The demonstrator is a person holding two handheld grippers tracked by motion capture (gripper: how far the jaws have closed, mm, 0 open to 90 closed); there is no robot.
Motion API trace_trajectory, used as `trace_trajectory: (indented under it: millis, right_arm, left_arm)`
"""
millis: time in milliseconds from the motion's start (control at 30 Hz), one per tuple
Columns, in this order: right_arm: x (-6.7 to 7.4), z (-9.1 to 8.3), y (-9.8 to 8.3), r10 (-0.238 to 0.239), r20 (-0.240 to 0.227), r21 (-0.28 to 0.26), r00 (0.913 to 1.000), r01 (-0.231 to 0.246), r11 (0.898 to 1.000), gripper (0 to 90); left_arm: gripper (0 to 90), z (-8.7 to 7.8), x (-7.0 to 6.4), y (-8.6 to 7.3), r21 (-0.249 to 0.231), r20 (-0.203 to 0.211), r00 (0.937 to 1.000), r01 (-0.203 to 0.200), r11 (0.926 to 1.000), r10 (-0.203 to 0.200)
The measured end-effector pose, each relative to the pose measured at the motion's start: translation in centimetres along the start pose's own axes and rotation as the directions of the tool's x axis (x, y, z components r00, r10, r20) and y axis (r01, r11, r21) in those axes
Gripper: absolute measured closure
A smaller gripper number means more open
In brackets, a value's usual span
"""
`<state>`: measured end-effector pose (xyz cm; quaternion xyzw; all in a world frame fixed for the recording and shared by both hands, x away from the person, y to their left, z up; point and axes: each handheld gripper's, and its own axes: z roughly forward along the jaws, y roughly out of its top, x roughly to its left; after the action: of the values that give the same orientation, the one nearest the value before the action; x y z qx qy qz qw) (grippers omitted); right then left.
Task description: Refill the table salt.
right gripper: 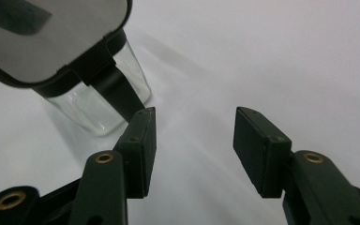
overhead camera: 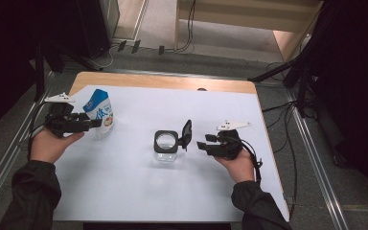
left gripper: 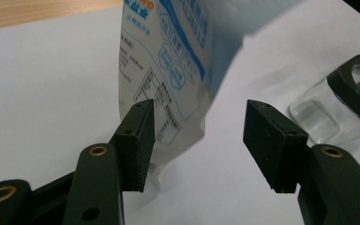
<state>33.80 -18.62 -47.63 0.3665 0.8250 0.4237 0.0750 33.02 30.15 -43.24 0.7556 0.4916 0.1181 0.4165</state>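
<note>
A white and blue printed pouch [overhead camera: 99,111] stands upright at the left of the white sheet. My left gripper [overhead camera: 93,123] is open at its base. In the left gripper view the pouch [left gripper: 168,61] rises just behind the left pad [left gripper: 138,140], and the right pad stands well clear of it. A clear glass jar [overhead camera: 165,146] with a black rim sits mid-table, its black hinged lid [overhead camera: 186,134] flipped up on the right side. My right gripper [overhead camera: 202,144] is open just right of the lid, with nothing between its jaws. The jar [right gripper: 98,101] lies ahead and to the left in the right gripper view.
A white sheet [overhead camera: 124,191] covers most of the wooden table [overhead camera: 163,81]. Cables and dark stand legs [overhead camera: 292,72] lie on the floor behind and to the right. Metal rails run along both sides of the table.
</note>
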Motion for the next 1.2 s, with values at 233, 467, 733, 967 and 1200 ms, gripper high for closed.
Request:
trace_trajectory:
  millis: [233,467,733,967,1200]
  right_arm:
    - [-0.1,-1.0,-1.1,0.024,0.027,-0.003,0.9993,-0.024,1.000,50.3]
    - [-0.1,-1.6,-1.5,0.041,0.041,-0.009,0.9983,-0.040,0.999,50.2]
    - [0.2,-1.6,-1.8,0.039,0.039,-0.008,0.9985,-0.039,0.999,50.1]
    - [0.6,-1.6,-1.7,0.033,0.033,-0.018,0.9989,-0.033,0.999,49.2]
    - [1.1,-1.6,-1.5,0.020,0.018,-0.030,0.9996,-0.020,0.999,49.2]
  left_arm:
    - [54.5,1.2,-0.1,0.9,-0.014,-0.068,0.9977,-0.011,0.9998,0.010]
    - [67.0,1.9,0.0,0.9,-0.006,-0.112,0.9934,-0.025,0.9997,0.024]
    - [86.6,1.9,0.1,1.0,0.005,-0.104,0.9936,-0.044,0.9990,0.044]
    - [90.0,1.7,0.3,1.1,0.005,-0.059,0.9979,-0.028,0.9996,0.029]
    - [90.0,1.4,-0.3,1.6,0.011,0.005,0.9995,-0.031,0.9994,0.031]
